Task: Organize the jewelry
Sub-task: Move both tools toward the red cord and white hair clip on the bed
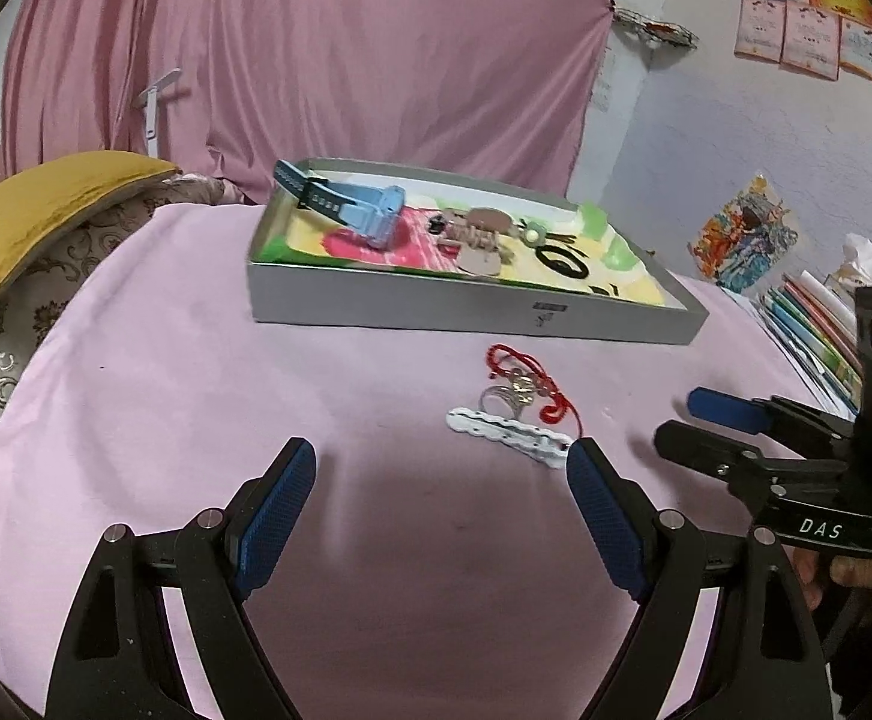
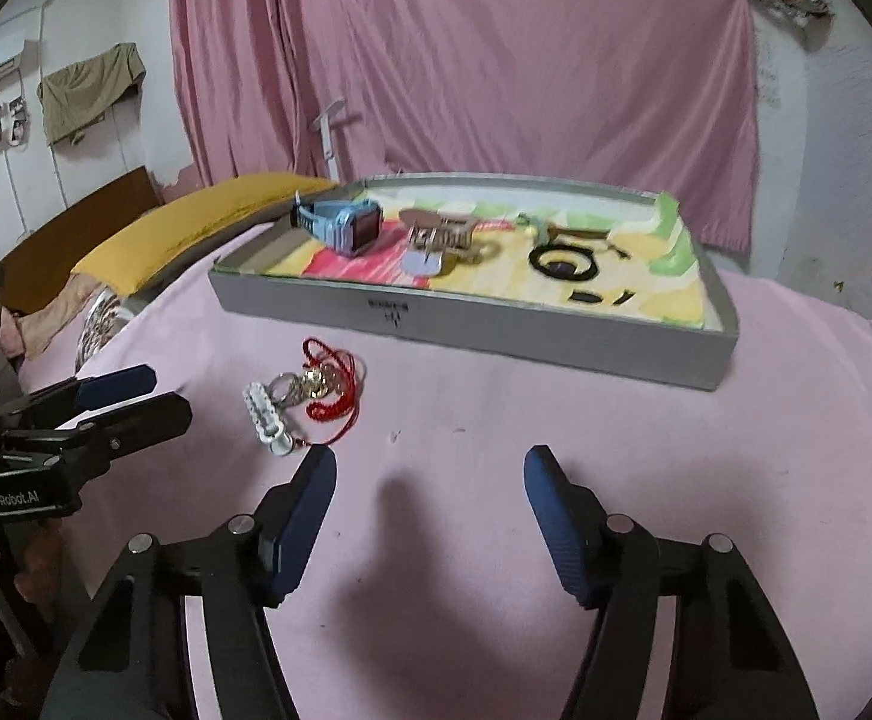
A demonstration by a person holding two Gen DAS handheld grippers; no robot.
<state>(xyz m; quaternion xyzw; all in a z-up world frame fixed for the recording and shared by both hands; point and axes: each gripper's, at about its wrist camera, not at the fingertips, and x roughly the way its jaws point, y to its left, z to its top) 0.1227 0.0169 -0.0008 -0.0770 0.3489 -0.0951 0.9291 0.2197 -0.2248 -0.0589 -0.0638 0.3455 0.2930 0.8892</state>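
A grey tray (image 1: 472, 312) (image 2: 496, 330) lies on the pink cloth. It holds a blue watch (image 1: 369, 213) (image 2: 345, 227), a brown hair clip (image 1: 478, 234) (image 2: 442, 237) and a black ring band (image 1: 562, 261) (image 2: 559, 261). In front of it lie a red cord bracelet (image 1: 526, 369) (image 2: 330, 384), silver rings (image 1: 505, 399) (image 2: 291, 387) and a white bead bracelet (image 1: 508, 435) (image 2: 264, 417). My left gripper (image 1: 442, 459) (image 2: 132, 393) is open, just left of the pile. My right gripper (image 2: 429, 462) (image 1: 685, 420) is open, to the right of it. Both are empty.
A yellow pillow (image 1: 45, 216) (image 2: 195, 222) lies at the left over patterned bedding. Books and papers (image 1: 814, 324) are stacked at the right edge. A pink curtain (image 1: 315, 60) hangs behind the tray.
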